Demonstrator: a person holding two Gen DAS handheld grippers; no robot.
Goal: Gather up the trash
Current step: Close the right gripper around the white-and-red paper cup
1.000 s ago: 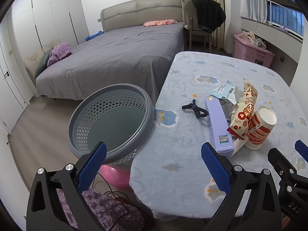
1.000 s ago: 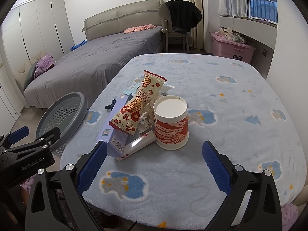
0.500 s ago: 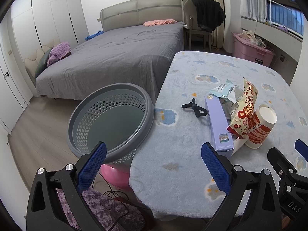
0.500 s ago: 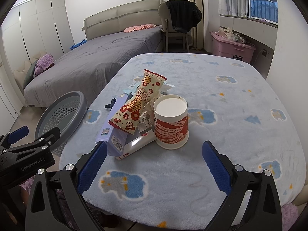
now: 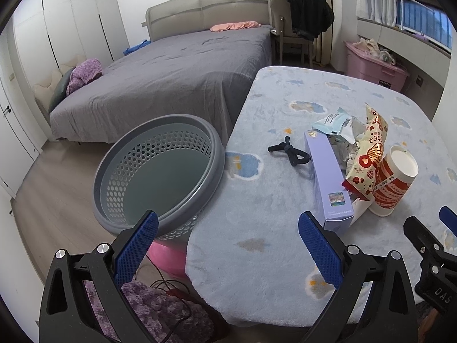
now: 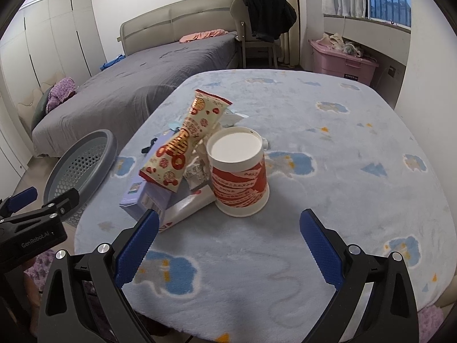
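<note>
The grey perforated basket is standing empty at the left, just beside the bench edge and above the floor. The left hand-held gripper is hovering with its blue pads wide apart, holding nothing, over the near-left bench corner. On the bench, a black hair tie is lying left of the trash pile. In the pile, a lilac box is lying flat, a snack wrapper is leaning on a red-and-white paper cup, which is standing upright. The right hand-held gripper is hanging near the cup, fingers spread, gripping nothing.
</note>
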